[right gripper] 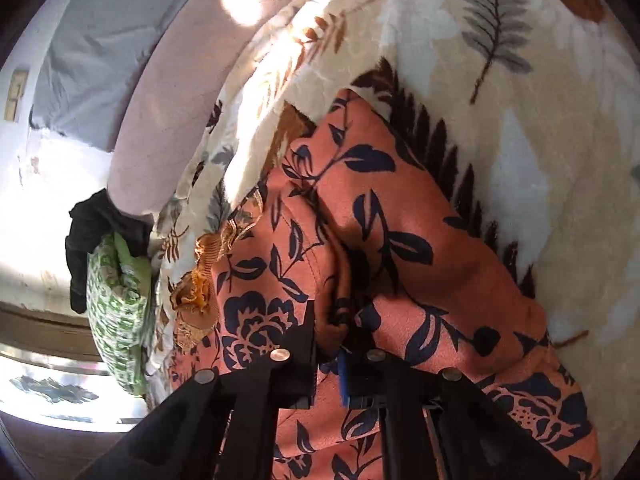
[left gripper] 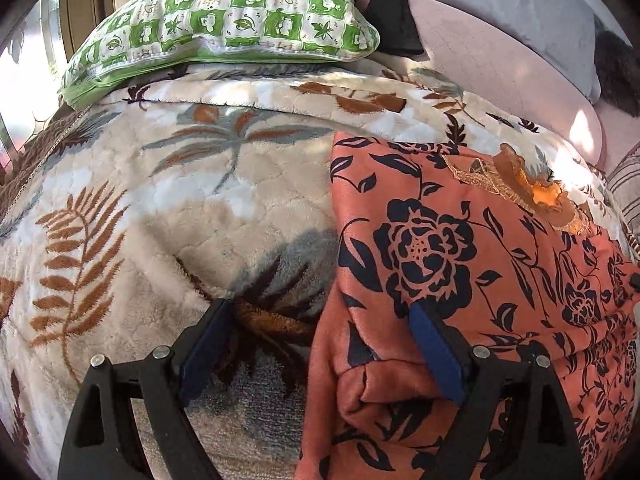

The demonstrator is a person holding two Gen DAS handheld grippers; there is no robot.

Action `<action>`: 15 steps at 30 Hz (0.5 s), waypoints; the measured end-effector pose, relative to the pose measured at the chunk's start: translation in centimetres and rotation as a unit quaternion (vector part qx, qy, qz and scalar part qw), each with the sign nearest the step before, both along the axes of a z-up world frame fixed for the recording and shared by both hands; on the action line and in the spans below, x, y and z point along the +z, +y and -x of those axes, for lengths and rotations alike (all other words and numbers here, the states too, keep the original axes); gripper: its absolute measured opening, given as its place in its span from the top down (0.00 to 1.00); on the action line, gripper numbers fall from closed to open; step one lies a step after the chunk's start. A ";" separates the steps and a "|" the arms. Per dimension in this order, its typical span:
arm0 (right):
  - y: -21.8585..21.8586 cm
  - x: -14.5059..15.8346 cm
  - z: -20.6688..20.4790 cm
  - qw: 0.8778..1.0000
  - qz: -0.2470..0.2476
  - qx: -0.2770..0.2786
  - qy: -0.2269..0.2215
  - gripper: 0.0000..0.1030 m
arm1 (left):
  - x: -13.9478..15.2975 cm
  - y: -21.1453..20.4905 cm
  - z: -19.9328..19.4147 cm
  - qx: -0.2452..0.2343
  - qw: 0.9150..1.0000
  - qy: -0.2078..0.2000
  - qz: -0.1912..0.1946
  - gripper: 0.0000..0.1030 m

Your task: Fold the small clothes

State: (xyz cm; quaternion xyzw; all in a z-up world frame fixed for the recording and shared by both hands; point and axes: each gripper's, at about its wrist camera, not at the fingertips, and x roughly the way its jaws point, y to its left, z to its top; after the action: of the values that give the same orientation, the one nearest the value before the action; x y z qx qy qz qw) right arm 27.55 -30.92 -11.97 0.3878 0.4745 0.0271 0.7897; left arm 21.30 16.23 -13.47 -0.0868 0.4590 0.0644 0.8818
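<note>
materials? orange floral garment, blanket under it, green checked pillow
Orange floral garment: thin woven or brushed fabric, matte, folds softly; lacy gold trim at the neck.
Blanket: plush fleece, looks like; fuzzy pile, quilted lines.
Green checked pillow: printed cloth, probably under clear plastic; glossy sheen, sealed edge.

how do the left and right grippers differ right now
The left gripper is open, fingers spread wide over the orange floral garment edge and the blanket. The right gripper is shut, pinching a fold of that garment. Both have black frames with blue pads.
</note>
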 end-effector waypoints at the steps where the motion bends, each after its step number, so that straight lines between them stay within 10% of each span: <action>1: 0.4 1.8 0.6 0.999 0.025 0.011 -0.025 0.93 | 0.0 0.0 0.0 -0.001 1.000 -0.002 -0.001 0.13; 6: 2.2 2.4 3.4 0.987 0.144 0.053 -0.036 0.92 | 0.9 0.4 0.3 0.009 1.000 -0.008 0.012 0.13; 8: 1.3 -2.0 3.1 0.990 0.121 0.062 0.021 0.88 | 2.6 0.5 1.3 0.012 0.999 -0.027 0.025 0.13; 10: 0.0 -2.2 4.3 0.996 0.084 0.041 -0.013 0.86 | 4.9 -0.1 2.3 -0.006 0.998 -0.059 0.023 0.13; 12: -0.1 -1.1 4.9 0.994 0.095 0.040 -0.025 0.65 | 6.7 -1.4 2.9 -0.034 0.996 -0.078 0.014 0.13; 13: 0.0 -0.5 5.2 0.994 0.097 0.046 -0.036 0.34 | 7.0 -2.4 2.9 -0.051 0.996 -0.076 0.005 0.13; 15: 0.0 1.3 6.1 0.990 0.118 0.042 -0.058 0.23 | 5.5 -4.6 1.9 -0.083 0.995 -0.032 -0.054 0.13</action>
State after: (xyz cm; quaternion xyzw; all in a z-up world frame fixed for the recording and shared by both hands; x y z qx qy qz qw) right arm 21.42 -30.92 -10.71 0.2695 0.4436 0.0261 0.8544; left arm 19.42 11.62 -7.94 -0.0023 0.4323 0.0131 0.9016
